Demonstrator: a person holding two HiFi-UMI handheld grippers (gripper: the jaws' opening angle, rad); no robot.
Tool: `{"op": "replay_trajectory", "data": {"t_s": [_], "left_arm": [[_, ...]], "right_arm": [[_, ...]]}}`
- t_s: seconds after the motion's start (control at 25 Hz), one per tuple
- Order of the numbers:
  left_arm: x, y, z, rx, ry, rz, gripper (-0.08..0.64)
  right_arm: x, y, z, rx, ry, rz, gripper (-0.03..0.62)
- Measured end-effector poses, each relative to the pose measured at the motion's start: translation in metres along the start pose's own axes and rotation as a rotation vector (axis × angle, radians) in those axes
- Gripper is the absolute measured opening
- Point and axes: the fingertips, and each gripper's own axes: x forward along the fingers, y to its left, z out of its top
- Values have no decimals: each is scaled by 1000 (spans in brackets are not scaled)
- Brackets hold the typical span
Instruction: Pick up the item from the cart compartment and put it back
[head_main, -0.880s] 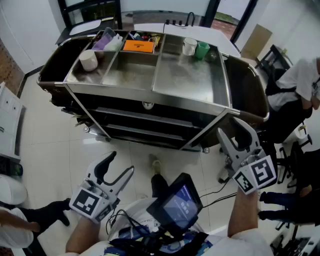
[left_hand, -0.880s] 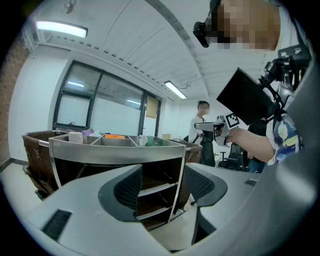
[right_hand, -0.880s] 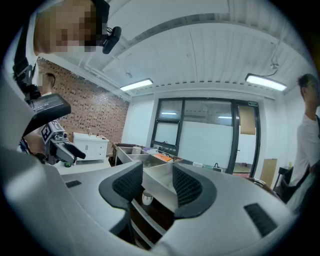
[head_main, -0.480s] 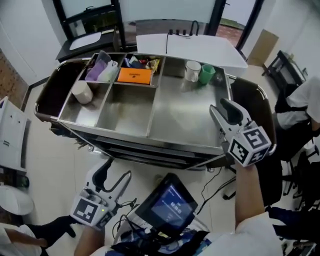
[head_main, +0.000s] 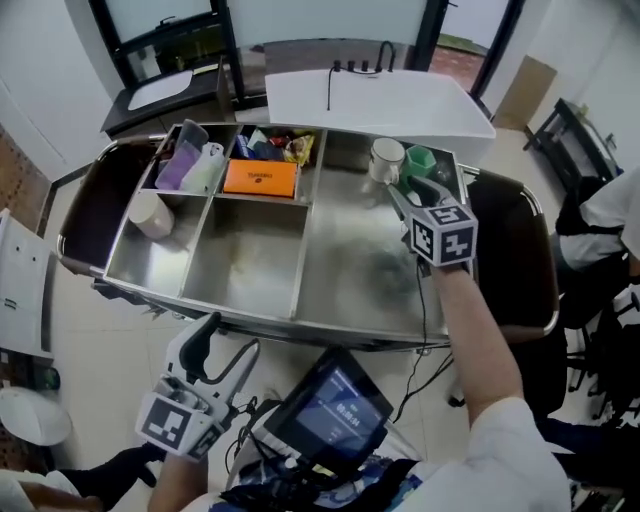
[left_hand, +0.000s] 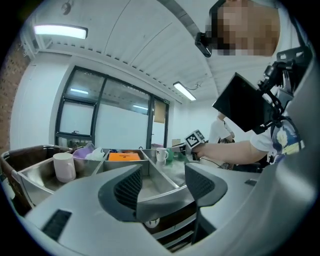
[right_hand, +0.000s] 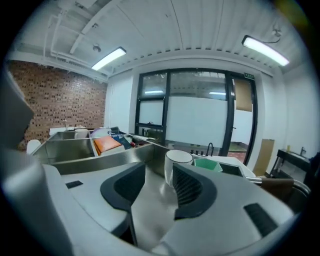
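Observation:
On the steel cart (head_main: 350, 265), a white mug (head_main: 385, 158) and a green cup (head_main: 418, 160) stand together at the back of the wide right compartment. My right gripper (head_main: 410, 190) reaches into that compartment, open, its fingertips just short of the two cups. In the right gripper view the white mug (right_hand: 172, 160) stands just beyond the empty right gripper (right_hand: 159, 192), with the green cup (right_hand: 209, 163) to its right. My left gripper (head_main: 228, 345) hangs low in front of the cart, open and empty. The left gripper (left_hand: 162, 182) points at the cart's front edge.
An orange box (head_main: 262, 178) lies in the back middle compartment, with snack packets (head_main: 275, 148) behind it. A white cup (head_main: 152, 212) and purple and white pouches (head_main: 185, 165) are in the left compartments. A white table (head_main: 375, 100) stands behind the cart. A tablet (head_main: 330, 415) hangs at my chest.
My right gripper has risen from beside the cart's front right corner and moved forward over the right compartment up to the cups. The left gripper has stayed low.

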Motion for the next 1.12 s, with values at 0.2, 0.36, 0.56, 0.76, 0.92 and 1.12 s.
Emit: {"op": "replay_trajectory", "data": {"t_s": [0.2, 0.36, 0.56, 0.76, 0.92, 1.12], "left_arm": [[-2, 21, 4, 2, 1, -15, 273], [-8, 35, 3, 5, 10, -22, 273], [-11, 47, 1, 3, 19, -25, 274], [-12, 57, -1, -7, 20, -18, 274], [-12, 61, -2, -10, 19, -17, 274], [-10, 60, 2, -3, 10, -29, 274]], "right_arm": [[44, -19, -31, 58, 94, -87, 164], [63, -32, -39, 77, 127, -153, 164], [81, -36, -37, 70, 113, -173, 115], [84, -42, -37, 51, 102, -210, 85], [85, -42, -38, 83, 88, -195, 77], [79, -40, -30, 83, 71, -194, 72]]}}
